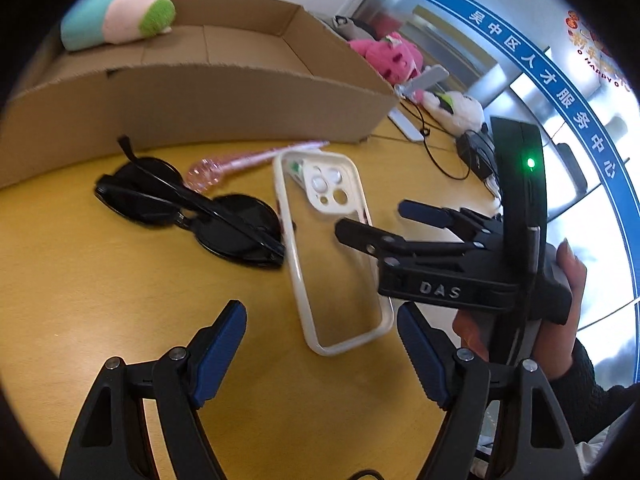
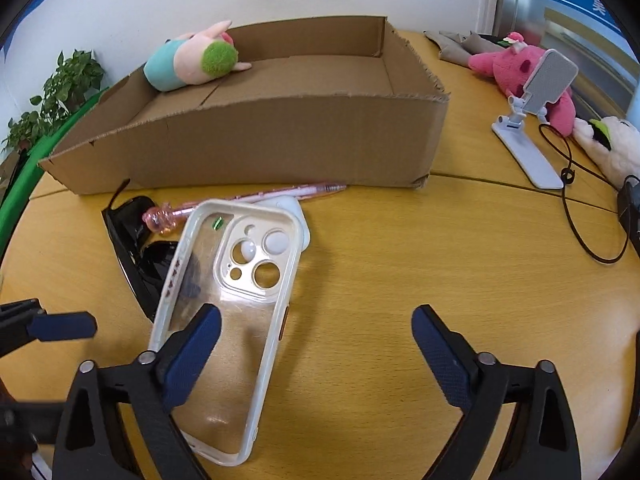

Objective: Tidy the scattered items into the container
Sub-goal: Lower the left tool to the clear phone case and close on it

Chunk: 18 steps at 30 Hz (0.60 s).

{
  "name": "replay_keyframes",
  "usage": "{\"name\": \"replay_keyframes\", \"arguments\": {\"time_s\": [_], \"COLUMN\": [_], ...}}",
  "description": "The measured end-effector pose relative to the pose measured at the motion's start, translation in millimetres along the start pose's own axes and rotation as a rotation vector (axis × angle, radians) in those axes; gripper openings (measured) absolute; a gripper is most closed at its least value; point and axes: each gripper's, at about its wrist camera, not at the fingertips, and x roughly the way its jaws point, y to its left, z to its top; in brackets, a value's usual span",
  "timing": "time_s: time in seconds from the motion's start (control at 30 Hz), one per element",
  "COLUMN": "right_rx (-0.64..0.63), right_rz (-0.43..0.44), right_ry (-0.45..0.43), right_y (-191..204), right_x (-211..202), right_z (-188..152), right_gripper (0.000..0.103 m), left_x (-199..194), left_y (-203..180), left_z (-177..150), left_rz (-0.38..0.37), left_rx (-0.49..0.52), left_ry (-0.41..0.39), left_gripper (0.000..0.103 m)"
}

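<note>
A clear phone case with a white rim point(image 1: 334, 256) point(image 2: 232, 312) lies on the yellow table. Black sunglasses point(image 1: 192, 210) point(image 2: 138, 254) lie to its left. A pink pen point(image 1: 256, 157) point(image 2: 256, 196) lies in front of the cardboard box point(image 1: 200, 80) point(image 2: 280, 136). A pastel plush toy point(image 1: 120, 14) point(image 2: 192, 58) lies in the box. My left gripper point(image 1: 322, 354) is open just before the case's near end. My right gripper point(image 2: 316, 344) point(image 1: 370, 218) is open, its left finger over the case. A white object point(image 2: 290, 210) lies under the case's far end.
Right of the box are a pink plush point(image 2: 516, 66), a white phone stand point(image 2: 532, 120), a white plush point(image 2: 612, 144) and a black cable point(image 2: 576, 208). A potted plant point(image 2: 56, 96) stands at far left. The table's right half is bare yellow wood point(image 2: 420, 248).
</note>
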Motion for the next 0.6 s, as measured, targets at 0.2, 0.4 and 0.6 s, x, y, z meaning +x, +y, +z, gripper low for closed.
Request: {"name": "replay_keyframes", "arguments": {"time_s": [0.2,0.4,0.6], "right_rx": [-0.001,0.002,-0.024], "right_rz": [0.046,0.116,0.114], "right_ry": [-0.014,-0.020,-0.028], "right_y": [2.8,7.3,18.0], "right_x": [-0.6,-4.3,-11.8], "right_z": [-1.2,-2.8,-3.7], "right_gripper": [0.079,0.047,0.022], "left_x": [19.4,23.0,19.3], "left_y": [5.1,7.7,2.6], "left_z": [-3.4,-7.2,-12.0], "left_rz": [0.005,0.031,0.072], "left_rx": [-0.039,-0.051,-0.033], "left_ry": [0.065,0.086,0.084], "left_gripper": [0.035,0.009,0.008]}}
